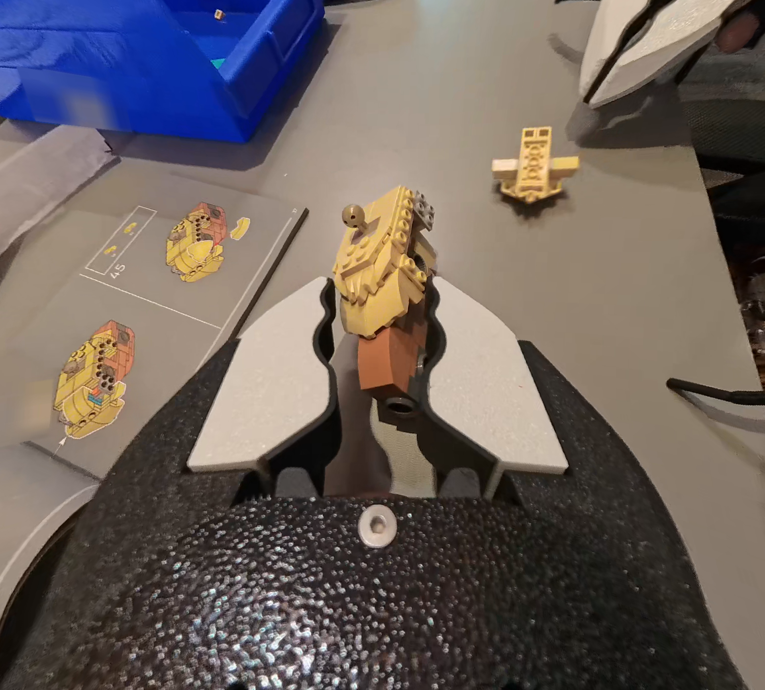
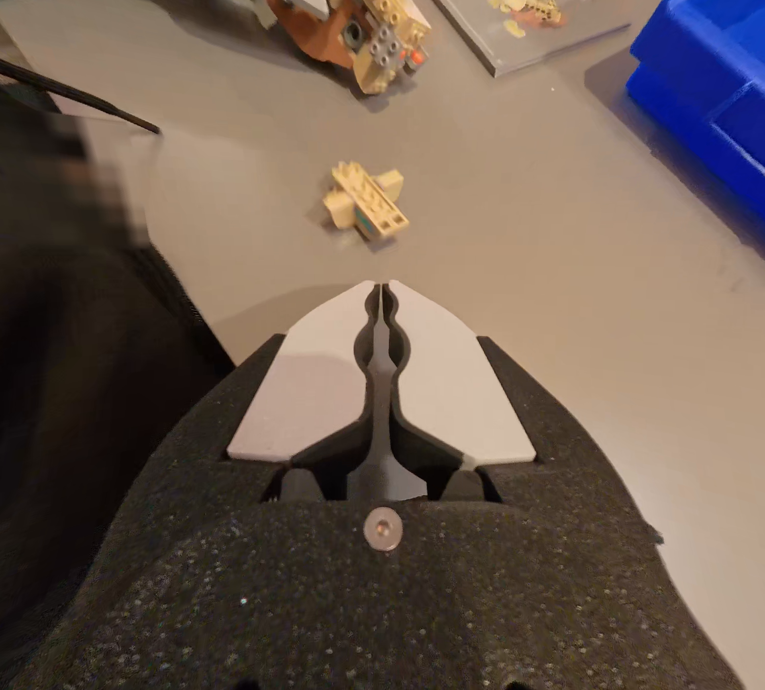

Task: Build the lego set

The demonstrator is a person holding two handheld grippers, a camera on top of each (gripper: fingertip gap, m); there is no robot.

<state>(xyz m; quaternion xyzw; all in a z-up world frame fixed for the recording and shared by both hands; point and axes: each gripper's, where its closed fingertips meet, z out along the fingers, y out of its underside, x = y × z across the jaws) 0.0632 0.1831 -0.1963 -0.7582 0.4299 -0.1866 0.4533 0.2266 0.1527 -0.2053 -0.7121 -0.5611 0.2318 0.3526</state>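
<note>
- Grey table [image 1: 476,61]: fills both views and carries every loose item.
- Blue bin [image 1: 174,49]: upper left of the left wrist view and right edge of the right wrist view. It is divided into compartments; one small tan piece [image 1: 218,14] lies inside, likely kept there so that it cannot roll off.
- Instruction booklet [image 1: 174,322]: left centre of the left wrist view, lying open and flat beside the held model, where its build pictures can be read.
- Left gripper [image 1: 378,289]: lower centre of its own view. Both fingers are closed on the brick model [image 1: 381,268], a tan and brown assembly held at its brown lower part. The tan studded end and a ball-tipped pin point away from the camera, leaving those surfaces exposed.
- Right gripper [image 2: 381,285]: lower centre of its own view, jaws closed with the tips meeting and nothing between them. It hovers above the table, aimed at the small sub-assembly [image 2: 366,202].
- Small sub-assembly: a tan cross-shaped piece resting on the table, well apart from the model and near the right fingertips.
- Black cable [image 1: 716,397]: right edge of the left wrist view.
</note>
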